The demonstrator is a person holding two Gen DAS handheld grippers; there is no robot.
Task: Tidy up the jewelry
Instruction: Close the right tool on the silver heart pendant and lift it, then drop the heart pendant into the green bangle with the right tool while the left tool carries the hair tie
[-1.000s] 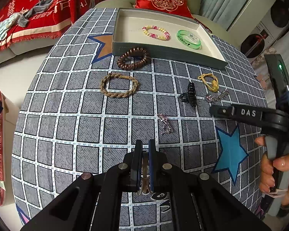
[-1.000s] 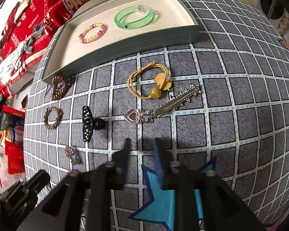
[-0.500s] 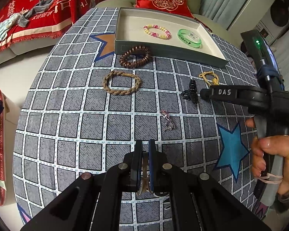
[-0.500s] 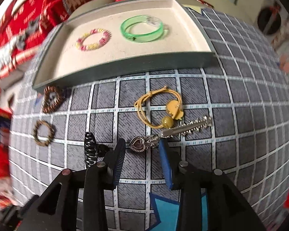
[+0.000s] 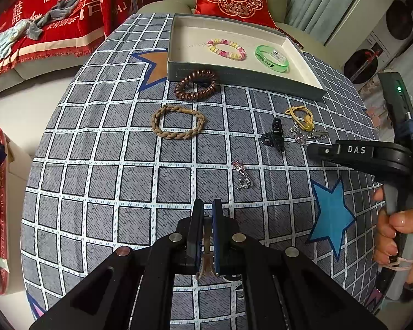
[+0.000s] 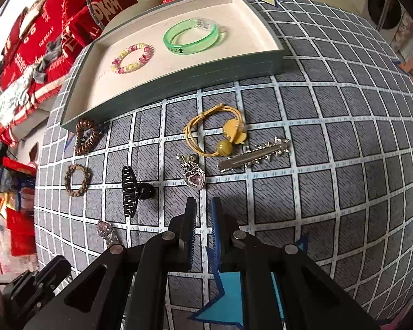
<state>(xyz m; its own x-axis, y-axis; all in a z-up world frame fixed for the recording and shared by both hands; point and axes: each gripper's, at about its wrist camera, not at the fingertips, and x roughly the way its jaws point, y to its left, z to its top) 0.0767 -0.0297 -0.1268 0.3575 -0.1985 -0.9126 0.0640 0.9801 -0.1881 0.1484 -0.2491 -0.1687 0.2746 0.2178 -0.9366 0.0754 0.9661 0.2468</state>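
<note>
right gripper (image 6: 203,209) jaws just closed, seemingly empty.

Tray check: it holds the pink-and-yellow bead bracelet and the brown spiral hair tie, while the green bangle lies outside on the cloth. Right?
No. The left wrist view shows the green bangle inside the tray beside the bead bracelet; the brown spiral hair tie lies outside on the cloth.

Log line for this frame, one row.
left tool: shut on hair tie | right tool: just closed, empty, heart clip lying ahead | tray: bead bracelet, green bangle
</note>
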